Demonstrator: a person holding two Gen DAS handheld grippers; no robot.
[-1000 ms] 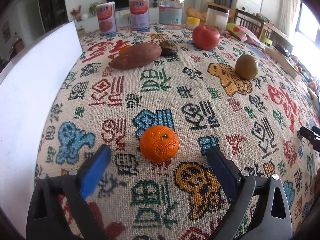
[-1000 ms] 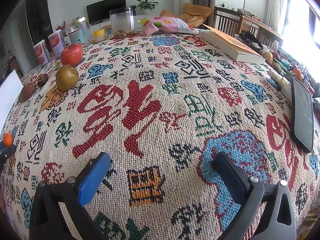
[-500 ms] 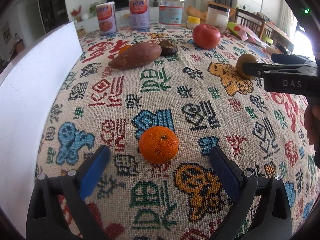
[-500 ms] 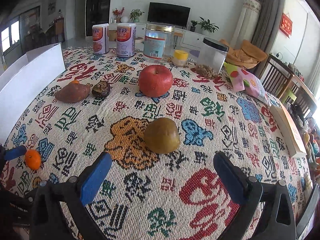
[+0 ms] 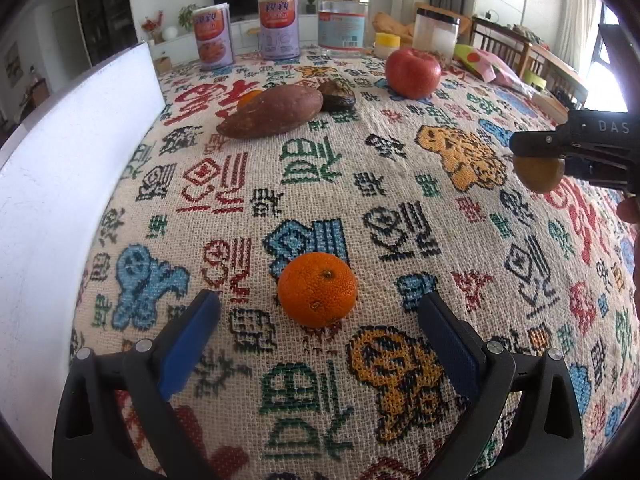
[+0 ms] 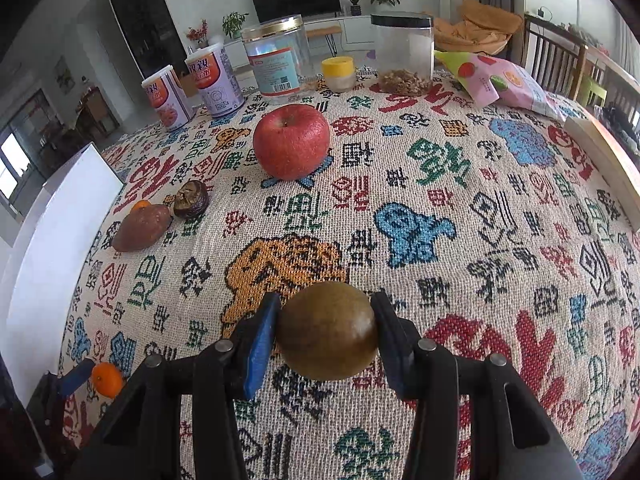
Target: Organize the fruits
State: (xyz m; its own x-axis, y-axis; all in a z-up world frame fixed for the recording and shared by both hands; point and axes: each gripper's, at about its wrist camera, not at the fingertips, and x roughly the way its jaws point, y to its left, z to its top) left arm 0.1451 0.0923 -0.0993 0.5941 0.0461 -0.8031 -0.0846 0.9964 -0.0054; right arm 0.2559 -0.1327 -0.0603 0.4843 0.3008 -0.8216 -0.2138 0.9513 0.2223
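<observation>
My left gripper (image 5: 318, 322) is open, its blue pads on either side of an orange mandarin (image 5: 317, 289) that lies on the patterned tablecloth, pads apart from it. My right gripper (image 6: 326, 326) is shut on a brown-green round fruit (image 6: 327, 330); the fruit also shows in the left wrist view (image 5: 538, 174) under the black gripper at the right edge. A red apple (image 6: 292, 141), a sweet potato (image 6: 141, 227), a dark wrinkled fruit (image 6: 191, 199) and a second small orange (image 6: 141, 205) lie farther back.
A white box wall (image 5: 60, 184) runs along the table's left side. Two cans (image 6: 192, 88), a clear jar (image 6: 278, 60), a yellow-lidded pot (image 6: 338, 74), a nut jar (image 6: 403, 54) and a snack bag (image 6: 496, 80) stand at the far edge. A book (image 6: 608, 160) lies at the right.
My right gripper swung from the bare cloth to the brown-green fruit, moved in on it and closed on it. My left gripper stayed open around the mandarin.
</observation>
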